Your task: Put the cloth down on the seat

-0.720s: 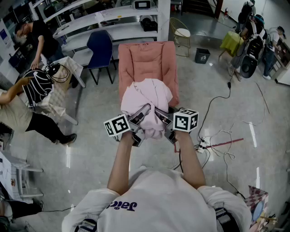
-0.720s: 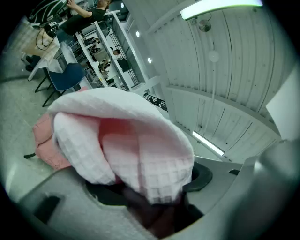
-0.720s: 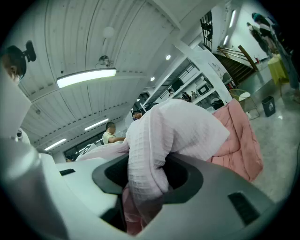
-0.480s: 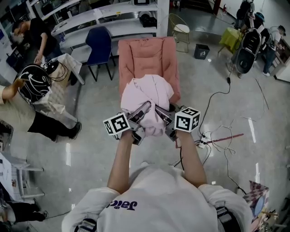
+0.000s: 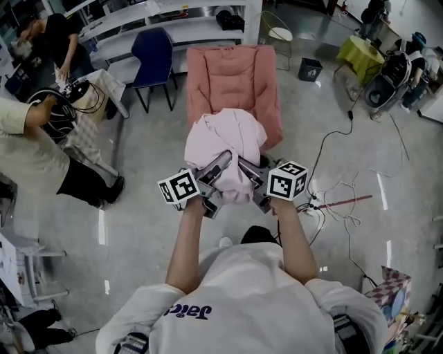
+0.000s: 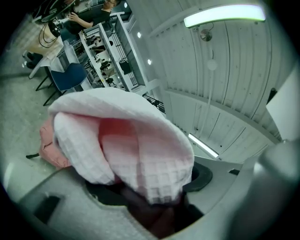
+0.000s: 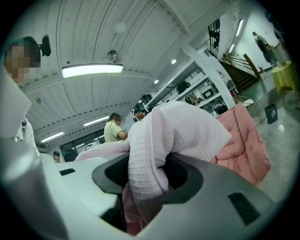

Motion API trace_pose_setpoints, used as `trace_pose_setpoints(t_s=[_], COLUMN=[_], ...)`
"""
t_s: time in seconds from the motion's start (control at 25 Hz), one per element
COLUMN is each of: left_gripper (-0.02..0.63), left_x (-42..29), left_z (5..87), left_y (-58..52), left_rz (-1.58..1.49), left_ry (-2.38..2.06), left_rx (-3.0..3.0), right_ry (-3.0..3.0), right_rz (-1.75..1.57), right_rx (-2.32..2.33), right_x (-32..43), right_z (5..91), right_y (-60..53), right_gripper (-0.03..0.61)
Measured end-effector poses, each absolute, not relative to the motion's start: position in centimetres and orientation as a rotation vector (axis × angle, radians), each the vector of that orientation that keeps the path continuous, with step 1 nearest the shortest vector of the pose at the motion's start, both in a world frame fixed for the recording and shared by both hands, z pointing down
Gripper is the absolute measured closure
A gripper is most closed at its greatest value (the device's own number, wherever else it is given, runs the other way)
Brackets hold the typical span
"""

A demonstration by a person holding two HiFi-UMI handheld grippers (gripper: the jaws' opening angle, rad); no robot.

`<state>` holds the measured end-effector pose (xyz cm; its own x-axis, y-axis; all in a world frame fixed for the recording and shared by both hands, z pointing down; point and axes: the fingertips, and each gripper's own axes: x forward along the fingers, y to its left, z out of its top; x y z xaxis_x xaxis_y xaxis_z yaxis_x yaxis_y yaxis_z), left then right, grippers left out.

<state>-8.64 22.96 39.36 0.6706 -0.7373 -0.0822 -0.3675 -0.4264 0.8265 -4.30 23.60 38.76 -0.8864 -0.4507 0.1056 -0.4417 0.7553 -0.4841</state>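
Observation:
A pale pink waffle cloth (image 5: 225, 138) hangs bunched in the air between my two grippers, in front of a pink padded armchair (image 5: 232, 72). My left gripper (image 5: 216, 171) is shut on the cloth's left side and my right gripper (image 5: 243, 173) is shut on its right side. In the left gripper view the cloth (image 6: 122, 140) bulges out of the jaws of the left gripper (image 6: 154, 206), with the armchair (image 6: 47, 145) low behind it. In the right gripper view a fold of cloth (image 7: 173, 136) runs down into the right gripper (image 7: 140, 201), and the armchair (image 7: 243, 145) shows at the right.
A blue chair (image 5: 154, 59) and white shelving (image 5: 173, 21) stand left of and behind the armchair. A person in a beige shirt (image 5: 34, 152) bends by a small table (image 5: 93, 104) at the left. Cables (image 5: 332, 200) lie on the floor at the right, near a dark bin (image 5: 309, 69).
Both grippers keep their hold on the cloth. The armchair now sits a little higher in the head view, and the person in beige has come further into view at the left.

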Motion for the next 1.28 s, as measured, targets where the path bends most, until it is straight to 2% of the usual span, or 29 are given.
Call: trace_pose_setpoints(t_s=[0.16,0.48,0.76,1.28], left_gripper=[0.304,0.304,0.304,0.304], left_x=[-8.0,-10.9,-11.5,-7.5], left_z=[39.9,41.4,40.2,38.8], left_y=[22.3,19.1,10.1,-5.1], left_rz=[-0.595,-0.625,-0.616,-0.643], left_ry=[-0.857,-0.943,-1.009,-1.070], left_rx=[1.991,1.944,1.958,1.956], right_ry=[2.969,2.967,2.977,2.997], right_rz=[-0.839,-0.875,-0.853,-0.840], right_rx=[-0.726,-0.644,-0.538,-0.444], right_x=[-3.7,-6.6,-7.1,-3.1], right_z=[39.1,40.6,39.6,38.1], right_y=[22.9,19.1,9.8,-5.6], right_gripper=[0.388,0.387,0.385,0.384])
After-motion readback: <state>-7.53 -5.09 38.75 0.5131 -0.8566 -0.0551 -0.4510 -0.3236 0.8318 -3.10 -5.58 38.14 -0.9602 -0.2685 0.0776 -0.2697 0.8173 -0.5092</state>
